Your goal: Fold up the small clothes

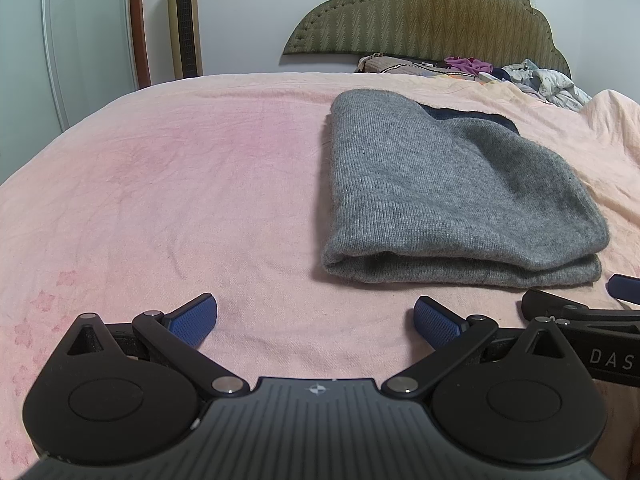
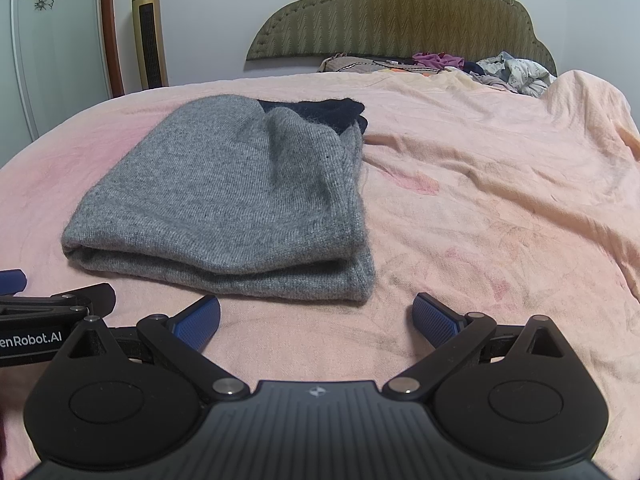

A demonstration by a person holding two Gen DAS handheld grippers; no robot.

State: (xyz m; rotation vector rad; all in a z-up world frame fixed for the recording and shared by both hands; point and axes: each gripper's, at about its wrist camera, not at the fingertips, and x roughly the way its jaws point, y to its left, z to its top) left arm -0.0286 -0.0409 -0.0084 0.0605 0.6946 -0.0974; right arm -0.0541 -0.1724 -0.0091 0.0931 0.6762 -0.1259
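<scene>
A grey knitted garment (image 1: 448, 192) lies folded on the pink bedsheet (image 1: 160, 200), its folded edge toward me and a dark navy part (image 1: 472, 117) showing at its far end. My left gripper (image 1: 316, 322) hovers open over bare sheet, left of and nearer than the garment. In the right wrist view the same grey garment (image 2: 236, 200) lies ahead and to the left. My right gripper (image 2: 316, 320) is open just short of its near right corner, holding nothing. Each gripper shows at the edge of the other's view.
A heap of loose clothes (image 2: 480, 68) lies at the head of the bed under the padded headboard (image 2: 400, 16). A gold tower fan (image 1: 184, 20) stands by the wall at the left. The sheet (image 2: 500, 200) is wrinkled to the right.
</scene>
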